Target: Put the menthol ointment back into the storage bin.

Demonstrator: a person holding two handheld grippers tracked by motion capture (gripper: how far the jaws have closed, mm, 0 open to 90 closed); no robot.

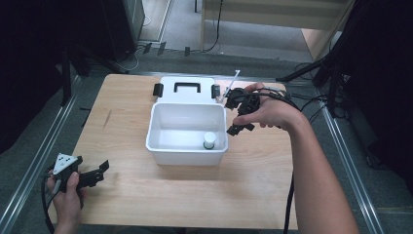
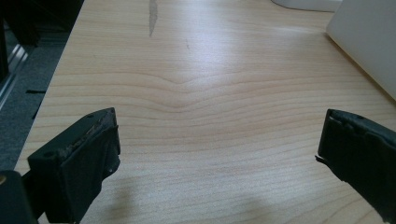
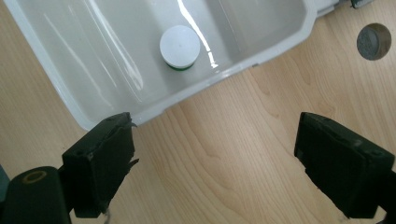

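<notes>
White box [image 1: 160, 146] holding a white-capped bottle [image 1: 209, 140] on wooden table [image 1: 126, 190]

High view: fixed overhead at the person's side, facing forward and down, taking in the whole counter [image 1: 126, 195] and the white bin [image 1: 187, 146]. Left gripper view: low and close over bare wood, the bin's wall at its right edge. Right gripper view: steep, close look down; shares the bin and its white-capped bottle [image 3: 180, 46] with the high view.

table [image 1: 126, 141]: light wood | on it: white bin [image 1: 187, 148] (lid [image 1: 186, 96] open)
</notes>
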